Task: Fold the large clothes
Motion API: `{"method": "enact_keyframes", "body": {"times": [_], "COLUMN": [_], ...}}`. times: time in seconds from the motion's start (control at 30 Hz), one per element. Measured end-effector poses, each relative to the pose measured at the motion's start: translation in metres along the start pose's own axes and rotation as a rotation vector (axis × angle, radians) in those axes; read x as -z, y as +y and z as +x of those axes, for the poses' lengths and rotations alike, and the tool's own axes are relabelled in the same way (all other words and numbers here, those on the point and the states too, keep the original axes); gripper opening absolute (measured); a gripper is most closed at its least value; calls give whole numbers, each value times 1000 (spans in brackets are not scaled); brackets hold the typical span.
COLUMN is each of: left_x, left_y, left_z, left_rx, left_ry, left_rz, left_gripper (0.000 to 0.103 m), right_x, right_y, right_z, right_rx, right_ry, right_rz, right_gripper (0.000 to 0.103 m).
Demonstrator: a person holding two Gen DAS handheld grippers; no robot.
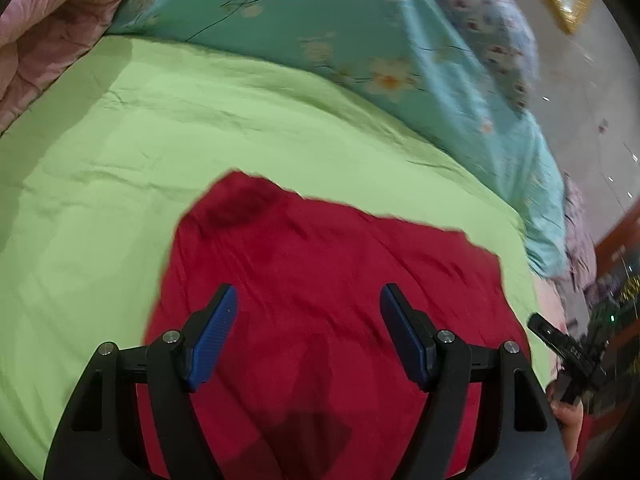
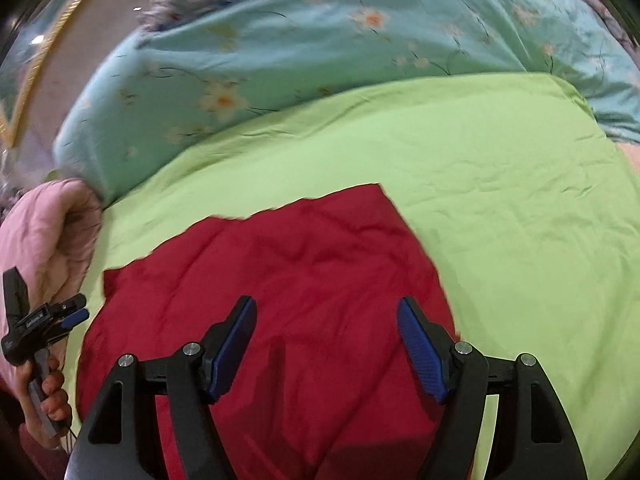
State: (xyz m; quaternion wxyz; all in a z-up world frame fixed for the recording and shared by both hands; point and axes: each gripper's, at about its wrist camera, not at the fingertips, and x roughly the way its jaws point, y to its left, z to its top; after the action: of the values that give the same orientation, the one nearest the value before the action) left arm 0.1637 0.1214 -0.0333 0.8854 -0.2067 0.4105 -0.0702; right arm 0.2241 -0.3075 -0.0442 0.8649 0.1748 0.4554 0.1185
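Red garment (image 1: 320, 300) lies flat on the green sheet (image 1: 120, 140), near edge. Left gripper (image 1: 308, 332) and right gripper (image 2: 326, 348) hover wide, empty. Risk: closing pads may pinch the sheet with the cloth, dragging both and spoiling the fold.

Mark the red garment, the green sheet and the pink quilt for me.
red garment (image 1: 320, 280), left wrist view, middle of the cloth.
green sheet (image 2: 500, 200), right wrist view, bare stretch right of the garment.
pink quilt (image 1: 52, 32), left wrist view, rolled edge.
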Motion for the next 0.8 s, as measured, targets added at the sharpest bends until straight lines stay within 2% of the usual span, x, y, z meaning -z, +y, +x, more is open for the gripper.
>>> {"method": "enact_keyframes", "body": {"times": [0.23,0.5,0.67,0.8], "left_x": [57,106,123,128], "left_y": [-31,-53,-51,-48], "left_z": [-33,-55,-45,-36], "left_rx": [67,45,32,24], "left_ry": [30,52,89,99], "left_rz": [73,140,143,149], "left_gripper": [74,74,74,74], "right_x": [53,102,119,131], "right_y": [24,38,38,30], "right_z": [-45,-76,-73,-54], "right_rx": [-82,-82,-69,-11], "right_ry": [-5,14,46,80], "right_rz": [-82,-127,-136,-129], "right_gripper": [74,74,74,74]}}
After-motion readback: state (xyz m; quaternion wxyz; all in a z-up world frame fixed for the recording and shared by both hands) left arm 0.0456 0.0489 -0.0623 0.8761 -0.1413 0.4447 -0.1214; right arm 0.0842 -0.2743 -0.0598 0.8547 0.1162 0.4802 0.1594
